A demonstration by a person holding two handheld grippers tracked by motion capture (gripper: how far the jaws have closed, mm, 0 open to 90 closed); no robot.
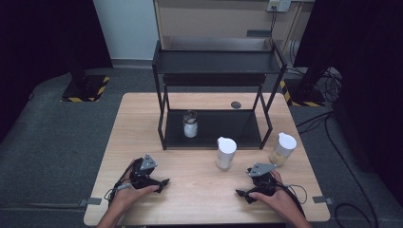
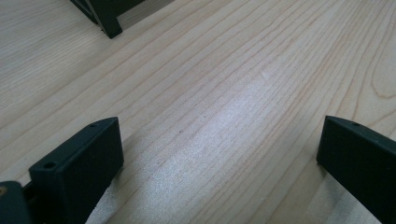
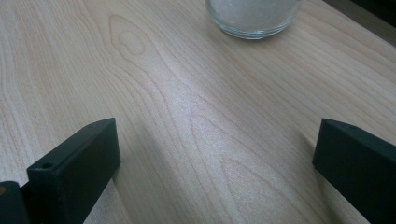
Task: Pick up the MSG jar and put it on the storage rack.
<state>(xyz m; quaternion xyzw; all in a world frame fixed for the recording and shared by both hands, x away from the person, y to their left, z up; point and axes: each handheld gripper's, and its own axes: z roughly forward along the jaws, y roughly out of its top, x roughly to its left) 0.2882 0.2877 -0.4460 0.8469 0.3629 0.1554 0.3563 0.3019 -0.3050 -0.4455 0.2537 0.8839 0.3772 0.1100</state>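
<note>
Three jars stand on the wooden table (image 1: 138,123). A clear glass jar (image 1: 190,124) holding white stuff sits on the lower shelf of a black two-tier rack (image 1: 216,64). In front of the rack is a white-lidded jar (image 1: 225,152), and a second white-lidded jar (image 1: 283,148) stands to the rack's right. My left gripper (image 1: 163,182) (image 2: 219,154) rests low at the front left, open over bare wood. My right gripper (image 1: 241,194) (image 3: 215,158) is open at the front right, with the base of a glass jar (image 3: 254,16) ahead of it.
A rack foot (image 2: 105,18) shows beyond the left gripper. A small dark round disc (image 1: 235,104) lies on the table behind the rack. Bare wood lies between the two grippers. Cables (image 1: 342,156) run over the floor at the right.
</note>
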